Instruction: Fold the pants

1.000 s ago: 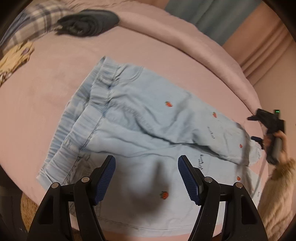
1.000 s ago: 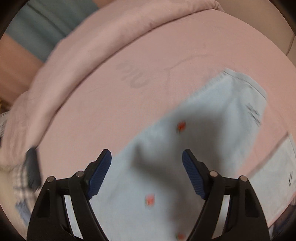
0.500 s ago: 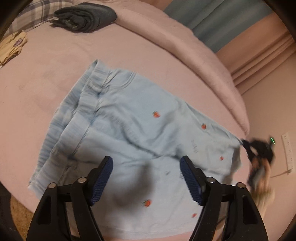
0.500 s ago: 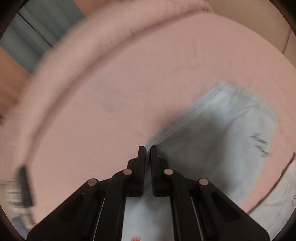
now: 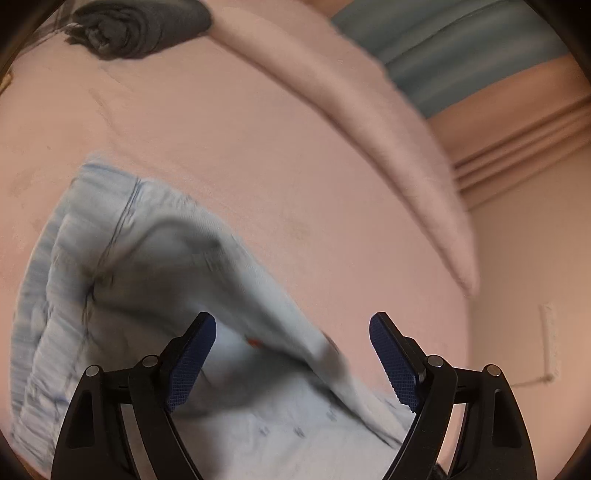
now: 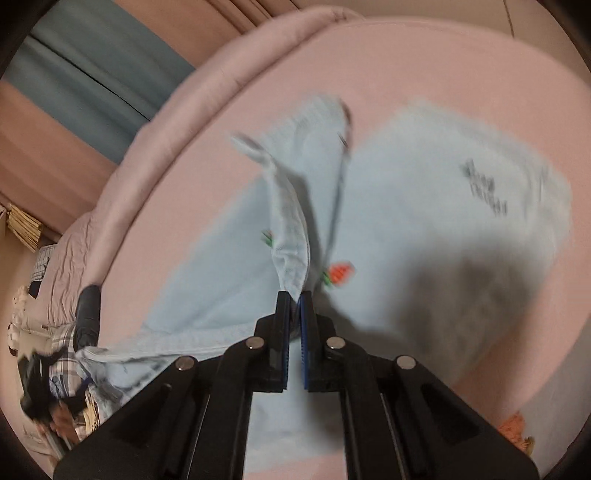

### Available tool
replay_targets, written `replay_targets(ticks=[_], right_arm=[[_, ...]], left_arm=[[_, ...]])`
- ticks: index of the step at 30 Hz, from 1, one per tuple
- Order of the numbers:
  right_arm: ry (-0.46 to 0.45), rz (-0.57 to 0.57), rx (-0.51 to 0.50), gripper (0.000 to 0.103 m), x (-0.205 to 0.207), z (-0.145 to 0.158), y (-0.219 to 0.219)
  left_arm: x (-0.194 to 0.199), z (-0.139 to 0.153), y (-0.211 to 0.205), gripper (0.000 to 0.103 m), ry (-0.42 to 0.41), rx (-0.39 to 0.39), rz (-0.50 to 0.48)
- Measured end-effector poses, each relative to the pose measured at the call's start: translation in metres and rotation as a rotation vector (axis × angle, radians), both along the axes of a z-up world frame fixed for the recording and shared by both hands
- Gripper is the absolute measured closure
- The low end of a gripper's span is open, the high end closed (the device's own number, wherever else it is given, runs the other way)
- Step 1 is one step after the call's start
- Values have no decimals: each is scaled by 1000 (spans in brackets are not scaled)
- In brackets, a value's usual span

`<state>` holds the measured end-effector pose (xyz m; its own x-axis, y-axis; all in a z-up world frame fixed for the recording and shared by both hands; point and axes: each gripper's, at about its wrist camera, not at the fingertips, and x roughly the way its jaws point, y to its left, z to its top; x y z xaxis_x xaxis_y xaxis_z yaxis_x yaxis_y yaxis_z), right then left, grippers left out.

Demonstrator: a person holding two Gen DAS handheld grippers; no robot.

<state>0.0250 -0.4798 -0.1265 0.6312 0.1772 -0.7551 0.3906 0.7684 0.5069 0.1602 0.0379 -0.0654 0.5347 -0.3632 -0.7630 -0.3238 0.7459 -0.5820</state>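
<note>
Light blue pants [image 5: 155, 266] with small strawberry prints lie on a pink bed [image 5: 280, 155]. In the left wrist view one leg is lifted and drawn over the rest toward the waistband [image 5: 48, 280] at the left. My left gripper [image 5: 291, 354] is open and empty just above the pants. In the right wrist view my right gripper [image 6: 294, 299] is shut on the hem of the pants leg [image 6: 291, 236] and holds it raised over the pants [image 6: 424, 221]. The view is blurred.
A rolled dark garment [image 5: 140, 26] lies at the bed's far left corner. A thick pink duvet roll [image 5: 369, 103] runs along the far edge, with blue and pink curtains [image 5: 461, 48] behind. Plaid cloth and clutter [image 6: 55, 354] lie at the left in the right wrist view.
My right gripper shut on the leg hem and has carried it up and across over the pants. My left gripper has stayed open and moved lower over the cloth.
</note>
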Motion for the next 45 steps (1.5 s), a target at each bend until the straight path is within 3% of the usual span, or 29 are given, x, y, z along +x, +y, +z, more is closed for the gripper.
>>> replay_targets(ticks=[1,2,3,5,7,9,12,14,16,19,21,23,24,25,26,28,30,32,34,37,38,39,41,42,43,45], right_arm=[[-2,-2,5,98,4,1,-1],[-6,-3,7,98,8,7,2],[-2,4,-3,98,14,8,2],[4,23,-34,98,25,9,0],[-8,59,-72,98,33,18,0],[-47,88,-118,98,47,31,2],[-184,111,-141,98,54,73,4],[-265,96,-126,98,44,103,1],[-285,73,-108,98,30,112,-4],[-220,29,-79,97,2,91,-11],[-91,4,-97,96,-12,53,-9],[59,-5,-77,96,-20,9,-16],[87,-9,-57,98,-22,-1,-20],[72,-17,-34,93,-26,-5,-24],[52,-18,-6,87,-28,-1,-27],[56,-25,-50,57,-24,11,-29],[50,-47,-214,54,-17,31,-26],[81,-65,-386,53,-5,47,-21],[91,-47,-464,48,11,55,-24],[92,6,-474,41,48,55,-20],[103,38,-475,41,64,48,-21],[120,55,-473,41,78,43,-18],[187,74,-459,53,106,24,-17],[227,68,-454,87,114,10,-19],[276,46,-465,95,125,1,-20],[261,17,-485,98,135,1,-23]], left_arm=[[6,-7,1,18,30,17,11],[13,-16,4,25,49,16,29],[13,-19,7,58,42,-1,47],[10,-21,14,97,43,-51,42],[-7,-9,22,97,-5,-102,45],[-44,23,29,97,-115,-102,34],[-102,54,32,97,-245,-120,26],[-137,54,30,97,-256,-114,-13],[-172,30,23,97,-198,-102,-36],[-187,-16,12,97,-87,-79,-54],[-190,-46,9,97,9,-84,-44],[-189,-58,9,96,40,-94,-36],[-187,-56,10,95,32,-97,-40],[-188,-51,10,93,14,-94,-45],[-189,-44,10,86,-9,-74,-46],[-194,-36,13,70,-31,-14,-30],[-194,-29,26,61,-39,75,28],[-193,-30,39,59,-41,70,74],[-188,-35,47,59,-30,38,95],[-182,-45,55,59,-8,17,123],[-181,-48,58,64,-12,18,148],[-180,-50,58,87,-13,21,162],[-176,-53,53,88,5,33,160],[-176,-52,53,88,4,28,161],[-175,-50,53,88,2,31,161],[-173,-36,54,88,-26,44,151]])
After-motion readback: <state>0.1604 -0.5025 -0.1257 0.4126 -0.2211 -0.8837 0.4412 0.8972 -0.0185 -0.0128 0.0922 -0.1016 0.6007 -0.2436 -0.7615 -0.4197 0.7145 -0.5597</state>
